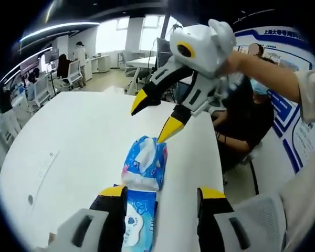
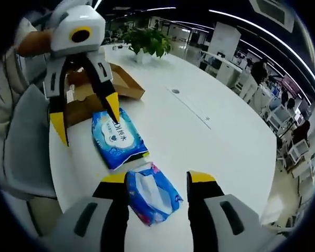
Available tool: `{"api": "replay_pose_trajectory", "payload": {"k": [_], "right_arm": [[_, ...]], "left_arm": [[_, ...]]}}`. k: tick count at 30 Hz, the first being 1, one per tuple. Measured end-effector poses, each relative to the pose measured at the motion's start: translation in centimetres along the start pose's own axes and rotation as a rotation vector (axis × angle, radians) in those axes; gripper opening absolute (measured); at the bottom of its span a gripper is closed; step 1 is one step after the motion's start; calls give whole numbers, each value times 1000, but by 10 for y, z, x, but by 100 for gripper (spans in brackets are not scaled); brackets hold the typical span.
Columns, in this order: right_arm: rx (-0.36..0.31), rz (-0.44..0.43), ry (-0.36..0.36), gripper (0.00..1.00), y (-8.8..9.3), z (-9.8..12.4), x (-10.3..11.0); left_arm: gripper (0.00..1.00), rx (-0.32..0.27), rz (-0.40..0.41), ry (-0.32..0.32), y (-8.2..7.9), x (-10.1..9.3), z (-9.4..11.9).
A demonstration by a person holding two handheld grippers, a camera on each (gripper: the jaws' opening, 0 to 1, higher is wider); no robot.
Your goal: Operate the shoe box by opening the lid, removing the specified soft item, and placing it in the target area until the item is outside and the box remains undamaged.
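Observation:
Two soft packs lie on the white table (image 1: 68, 147) near its edge. A blue wipes pack (image 1: 139, 223) lies flat by my left gripper (image 1: 163, 192), which is open, its left jaw right beside the pack. Just beyond it is a blue tissue pack (image 1: 145, 164) with a white torn top. My right gripper (image 1: 153, 116) hangs open over that pack. In the right gripper view the tissue pack (image 2: 153, 195) lies between the open jaws of my right gripper (image 2: 157, 177). The wipes pack (image 2: 118, 137) lies beyond, under the open left gripper (image 2: 85, 121). The brown shoe box (image 2: 94, 89) stands open behind.
A potted plant (image 2: 147, 39) stands at the table's far end. A grey chair (image 2: 26, 147) is beside the table edge near the box. A person in dark clothes (image 1: 247, 121) sits close to the table. Office desks and chairs fill the background.

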State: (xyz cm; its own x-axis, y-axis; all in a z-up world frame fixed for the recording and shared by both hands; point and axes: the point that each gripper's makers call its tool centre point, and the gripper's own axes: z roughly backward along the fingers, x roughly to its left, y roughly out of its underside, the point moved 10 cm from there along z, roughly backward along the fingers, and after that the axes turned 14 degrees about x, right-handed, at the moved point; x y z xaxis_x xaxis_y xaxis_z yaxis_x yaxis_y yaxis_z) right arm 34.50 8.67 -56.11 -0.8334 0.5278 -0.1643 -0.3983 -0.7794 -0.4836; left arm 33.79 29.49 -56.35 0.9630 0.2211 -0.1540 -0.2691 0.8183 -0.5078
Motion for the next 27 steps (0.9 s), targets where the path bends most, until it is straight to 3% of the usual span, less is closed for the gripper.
{"api": "replay_pose_trajectory", "payload": {"k": [5, 18, 27], "right_arm": [[-26, 7, -10, 47, -11, 2, 10], [-63, 47, -57, 53, -51, 0, 36], [-97, 99, -87, 54, -75, -3, 55]], "left_arm": [[58, -19, 34, -30, 17, 6, 21], [73, -156, 159, -102, 61, 16, 79], [84, -168, 228, -150, 105, 17, 109]]}}
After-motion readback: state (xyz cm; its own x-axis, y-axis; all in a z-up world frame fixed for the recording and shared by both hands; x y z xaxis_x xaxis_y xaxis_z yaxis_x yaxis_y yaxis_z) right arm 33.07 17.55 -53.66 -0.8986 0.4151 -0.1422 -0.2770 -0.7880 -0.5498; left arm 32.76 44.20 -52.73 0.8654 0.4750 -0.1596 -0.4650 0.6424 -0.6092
